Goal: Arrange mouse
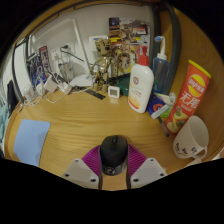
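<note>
Gripper view
Gripper [114, 170]: we see its two fingers spread apart, purple pads [92, 160] facing inward.
Mouse [114, 152]: we find the black mouse between the fingers, resting on the wooden table [80, 120]; we cannot tell whether the pads touch its sides.
Right of the mouse: we see a white mug [192, 138], with a red and yellow tube can [188, 95] behind it.
Beyond the mouse: we note a white pump bottle [141, 88] with an orange label.
Left of the mouse: we see a light blue cloth [30, 138] lying flat.
Far edge: we see clutter and cables.
</note>
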{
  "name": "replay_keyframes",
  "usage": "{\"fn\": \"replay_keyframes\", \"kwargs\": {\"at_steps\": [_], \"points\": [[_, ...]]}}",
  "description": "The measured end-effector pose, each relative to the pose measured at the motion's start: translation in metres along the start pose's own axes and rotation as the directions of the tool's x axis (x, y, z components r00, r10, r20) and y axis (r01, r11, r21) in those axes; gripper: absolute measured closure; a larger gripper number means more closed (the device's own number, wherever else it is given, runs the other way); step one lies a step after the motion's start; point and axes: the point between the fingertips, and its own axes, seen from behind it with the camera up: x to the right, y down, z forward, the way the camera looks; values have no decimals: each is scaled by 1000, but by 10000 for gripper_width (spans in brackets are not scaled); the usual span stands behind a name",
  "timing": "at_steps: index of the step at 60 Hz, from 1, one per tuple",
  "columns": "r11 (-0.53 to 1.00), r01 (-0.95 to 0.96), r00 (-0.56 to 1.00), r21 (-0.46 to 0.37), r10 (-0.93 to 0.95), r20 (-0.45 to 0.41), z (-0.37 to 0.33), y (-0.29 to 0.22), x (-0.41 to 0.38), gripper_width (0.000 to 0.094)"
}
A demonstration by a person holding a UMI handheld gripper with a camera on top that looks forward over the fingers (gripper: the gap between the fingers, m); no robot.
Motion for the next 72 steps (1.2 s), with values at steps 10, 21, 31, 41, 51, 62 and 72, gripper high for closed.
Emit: {"fn": "replay_keyframes", "kwargs": {"at_steps": [10, 21, 31, 41, 51, 62, 72], "points": [[994, -18, 995, 109, 28, -97, -43, -65, -12, 618], [949, -42, 995, 311, 68, -75, -123, -182, -91, 621], [927, -28, 1000, 374, 24, 16, -153, -224, -198, 618], [960, -4, 995, 278, -24, 96, -110, -178, -295, 622], [993, 11, 992, 119, -26, 126, -48, -93, -345, 622], [1000, 21, 992, -17, -19, 127, -6, -19, -360, 619], [998, 32, 991, -62, -23, 130, 5, 9, -362, 562]]}}
